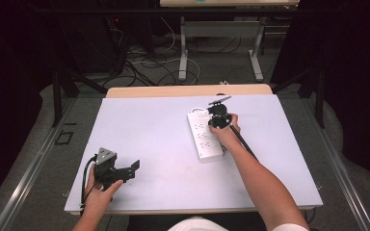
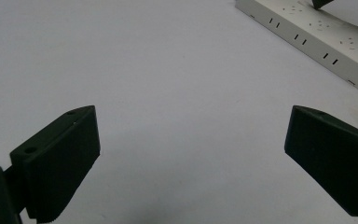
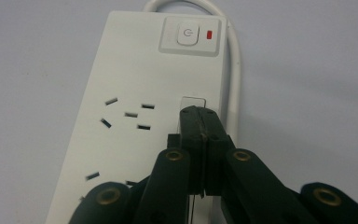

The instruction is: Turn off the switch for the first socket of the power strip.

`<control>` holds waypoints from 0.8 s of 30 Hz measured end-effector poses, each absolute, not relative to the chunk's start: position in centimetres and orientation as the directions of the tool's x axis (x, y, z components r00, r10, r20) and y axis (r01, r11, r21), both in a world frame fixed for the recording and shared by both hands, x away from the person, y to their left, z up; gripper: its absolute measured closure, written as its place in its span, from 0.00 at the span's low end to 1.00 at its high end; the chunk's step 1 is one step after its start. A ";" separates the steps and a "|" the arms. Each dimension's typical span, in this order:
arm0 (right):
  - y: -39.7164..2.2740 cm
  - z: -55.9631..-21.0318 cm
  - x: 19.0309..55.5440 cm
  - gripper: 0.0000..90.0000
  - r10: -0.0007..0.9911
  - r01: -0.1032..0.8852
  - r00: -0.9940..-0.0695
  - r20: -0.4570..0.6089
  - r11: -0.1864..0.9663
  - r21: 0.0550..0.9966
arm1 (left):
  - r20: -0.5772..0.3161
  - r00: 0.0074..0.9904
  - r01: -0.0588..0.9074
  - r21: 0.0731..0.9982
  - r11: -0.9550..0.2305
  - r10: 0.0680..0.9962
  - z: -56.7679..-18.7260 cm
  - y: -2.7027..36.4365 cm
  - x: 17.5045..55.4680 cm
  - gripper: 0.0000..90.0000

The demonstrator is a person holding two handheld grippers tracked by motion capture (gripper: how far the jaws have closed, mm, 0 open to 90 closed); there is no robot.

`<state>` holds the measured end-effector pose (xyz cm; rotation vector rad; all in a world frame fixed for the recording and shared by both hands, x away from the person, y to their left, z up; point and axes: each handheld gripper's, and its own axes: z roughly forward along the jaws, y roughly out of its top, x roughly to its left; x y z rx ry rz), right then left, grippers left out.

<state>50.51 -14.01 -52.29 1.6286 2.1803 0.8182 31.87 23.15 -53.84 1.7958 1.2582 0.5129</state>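
High view: white power strip [image 1: 204,135] is lying on the white tabletop [image 1: 149,139], right of centre, long axis running away from the person, cord end at the far side. Right gripper [image 1: 218,116] is hovering over the strip's far end w/ tips pointing down at it. Right gripper view: jaws are pressing together, nothing between them; tips are sitting at the strip's top face beside a small rectangular window [image 3: 193,102], below the power button [image 3: 188,35] and red indicator [image 3: 209,34]. Contact w/ the strip cannot be told. Left gripper [image 1: 125,169] is resting near the table's near-left corner, well apart from the strip. Left gripper view: jaws are standing spread wide, bare tabletop between.
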 end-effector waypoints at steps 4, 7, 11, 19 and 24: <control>-14.1 -52.3 50.5 1.00 0.945 0.776 -0.308 0.107 0.185 0.603 | -0.137 0.409 0.550 0.826 -0.124 0.902 -53.8 23.1 31.9 0.03; -14.1 -52.3 50.5 1.00 0.944 0.773 -0.314 0.102 0.191 0.606 | -0.138 0.410 0.550 0.826 -0.124 0.902 -53.9 23.1 31.9 0.03; -14.2 -52.3 50.5 1.00 0.944 0.772 -0.313 0.102 0.190 0.606 | -0.138 0.409 0.552 0.825 -0.123 0.902 -53.8 23.1 31.9 0.03; -14.2 -52.1 50.4 1.00 0.944 0.769 -0.312 0.106 0.185 0.613 | -0.144 0.407 0.554 0.824 -0.119 0.902 -53.9 23.1 31.9 0.03; -14.3 -51.8 50.3 1.00 0.943 0.769 -0.313 0.111 0.184 0.612 | -0.142 0.408 0.554 0.824 -0.121 0.902 -53.9 23.1 31.9 0.03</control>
